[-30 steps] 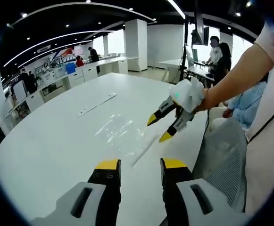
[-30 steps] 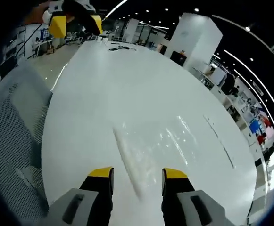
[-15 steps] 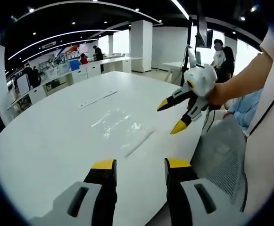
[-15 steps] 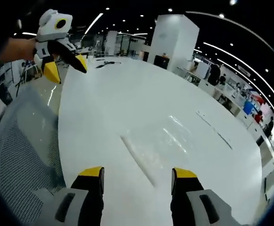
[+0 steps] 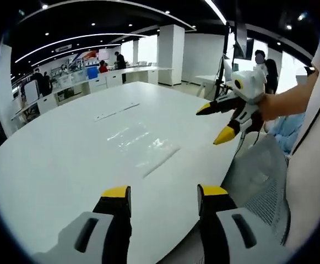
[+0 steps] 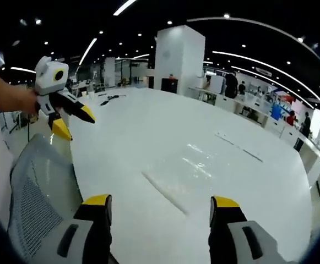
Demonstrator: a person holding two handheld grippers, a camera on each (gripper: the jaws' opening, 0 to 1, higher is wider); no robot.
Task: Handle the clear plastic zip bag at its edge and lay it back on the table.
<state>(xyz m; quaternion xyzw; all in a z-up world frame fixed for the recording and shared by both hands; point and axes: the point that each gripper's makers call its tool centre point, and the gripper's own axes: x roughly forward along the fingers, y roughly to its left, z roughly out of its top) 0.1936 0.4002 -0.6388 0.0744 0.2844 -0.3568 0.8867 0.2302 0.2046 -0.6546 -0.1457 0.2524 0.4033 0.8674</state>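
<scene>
Looks like the laying-down step is done imo: the clear zip bag (image 5: pixel 143 144) is flat on the white tabletop (image 5: pixel 55 159), near the edge closest to the person, and neither claw is touching it. Left claw (image 5: pixel 163 192) is spread wide w/ nothing in it, low over the tabletop edge. Right claw (image 6: pixel 161 201) same deal, jaws apart and empty, bag (image 6: pixel 190 170) just ahead of it. If anything's left, it's prob just pulling both claws away w/o snagging the zip edge.

Left gripper view catches the right claw held up in the air beside a mesh chair back (image 5: pixel 259 181). Right gripper view gives the mirror: left claw up high, plus some dark cables (image 6: pixel 111 98) at the far end of the tabletop.
</scene>
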